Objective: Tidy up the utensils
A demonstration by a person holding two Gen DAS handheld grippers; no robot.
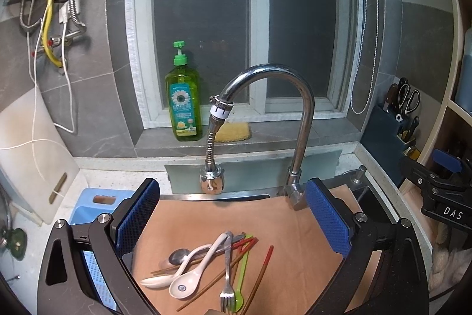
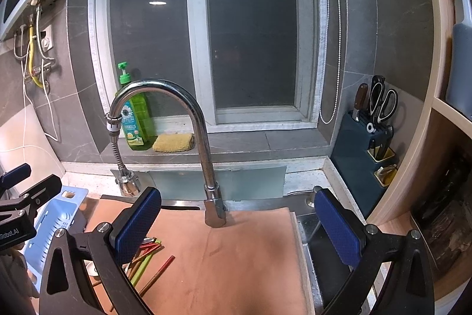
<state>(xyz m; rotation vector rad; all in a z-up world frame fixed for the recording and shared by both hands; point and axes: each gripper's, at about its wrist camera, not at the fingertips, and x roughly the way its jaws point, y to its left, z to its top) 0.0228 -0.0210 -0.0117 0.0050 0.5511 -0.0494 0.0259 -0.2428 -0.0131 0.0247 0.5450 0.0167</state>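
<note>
A heap of utensils lies on a tan board [image 1: 289,226] set over the sink: two white ceramic spoons [image 1: 191,273], a metal spoon [image 1: 180,255], a metal fork [image 1: 227,282], a green plastic spoon [image 1: 240,282] and several red-tipped chopsticks [image 1: 261,273]. My left gripper [image 1: 233,214] hangs open above the heap, holding nothing. My right gripper [image 2: 237,222] is open too, over the bare right part of the board [image 2: 250,256]; its left finger hides most of the heap, with only chopsticks [image 2: 156,270] and a green handle [image 2: 146,264] showing.
A chrome faucet [image 1: 301,114] with a hose sprayer [image 1: 211,176] arches over the board's far edge. A blue perforated tray [image 1: 97,205] lies left of the board. A blue knife block [image 2: 361,146] with scissors stands at right. Dish soap [image 1: 183,105] and a yellow sponge [image 1: 233,132] sit on the sill.
</note>
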